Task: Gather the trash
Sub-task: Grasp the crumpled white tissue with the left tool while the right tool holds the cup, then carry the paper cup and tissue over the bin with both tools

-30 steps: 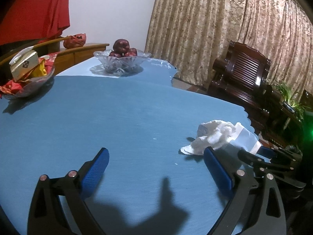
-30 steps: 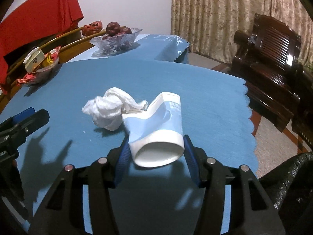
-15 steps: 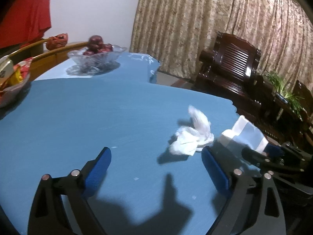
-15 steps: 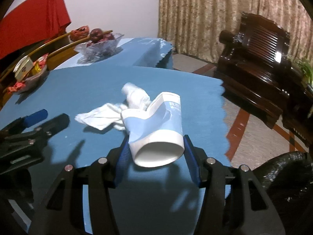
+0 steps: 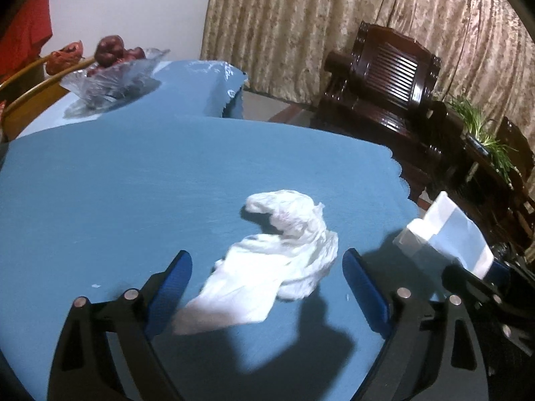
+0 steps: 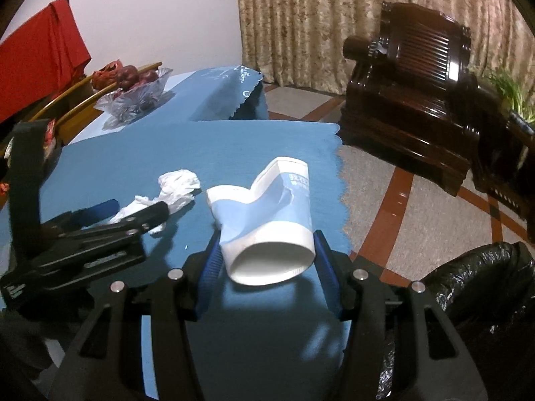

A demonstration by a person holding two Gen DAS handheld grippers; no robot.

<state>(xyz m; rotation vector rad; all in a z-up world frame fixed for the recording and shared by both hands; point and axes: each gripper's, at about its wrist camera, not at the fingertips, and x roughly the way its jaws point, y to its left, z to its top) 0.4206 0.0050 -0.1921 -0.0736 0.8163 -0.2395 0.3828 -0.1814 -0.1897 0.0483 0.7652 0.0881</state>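
Note:
A crumpled white tissue (image 5: 284, 250) lies on the blue tablecloth (image 5: 117, 183). My left gripper (image 5: 267, 284) is open with its blue pads on either side of the tissue, not closed on it. My right gripper (image 6: 267, 254) is shut on a crushed white and light-blue paper cup (image 6: 267, 220), held above the table near its right edge. The cup also shows in the left wrist view (image 5: 448, 234). The tissue (image 6: 170, 190) and the left gripper (image 6: 110, 220) show at the left of the right wrist view.
A glass bowl of dark red fruit (image 5: 113, 70) stands at the far end of the table. A black trash bag (image 6: 478, 287) sits low at the right, off the table. A dark wooden armchair (image 6: 418, 100) and a potted plant (image 5: 481, 133) stand beyond.
My left gripper has moved right and forward, so the tissue now lies between its open fingers. My right gripper has carried the cup toward the table's right edge; the bag shows more.

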